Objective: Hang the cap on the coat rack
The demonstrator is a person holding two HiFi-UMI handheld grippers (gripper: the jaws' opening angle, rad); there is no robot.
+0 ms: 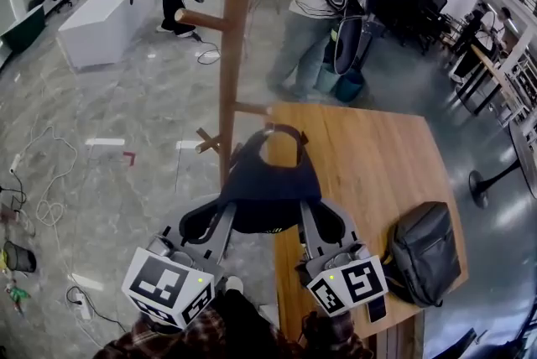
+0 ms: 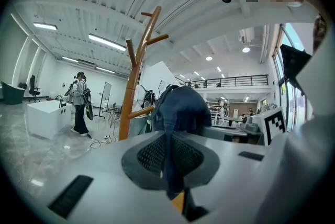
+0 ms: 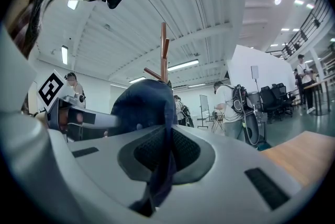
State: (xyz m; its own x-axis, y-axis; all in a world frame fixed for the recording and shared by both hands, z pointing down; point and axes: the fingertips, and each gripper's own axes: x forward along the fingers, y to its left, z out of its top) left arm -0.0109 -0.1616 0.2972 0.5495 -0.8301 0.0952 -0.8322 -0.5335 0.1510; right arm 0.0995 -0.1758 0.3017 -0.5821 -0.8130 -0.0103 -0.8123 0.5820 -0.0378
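A dark navy cap (image 1: 273, 185) hangs in the air between my two grippers, its back strap and opening toward the wooden coat rack (image 1: 233, 47). My left gripper (image 1: 225, 215) is shut on the cap's left edge, and my right gripper (image 1: 307, 215) is shut on its right edge. In the left gripper view the cap (image 2: 180, 113) bulges up from the jaws, with the coat rack (image 2: 134, 79) just behind and to its left. The right gripper view has the cap (image 3: 144, 110) covering most of the coat rack (image 3: 163, 55). A short lower peg (image 1: 252, 108) sticks out just beyond the cap.
A wooden table (image 1: 377, 164) lies to the right, with a dark grey backpack (image 1: 426, 252) on its near corner. Cables (image 1: 50, 181) trail over the grey floor at left. People stand beyond the rack (image 1: 310, 13) and by a white counter (image 1: 105, 18).
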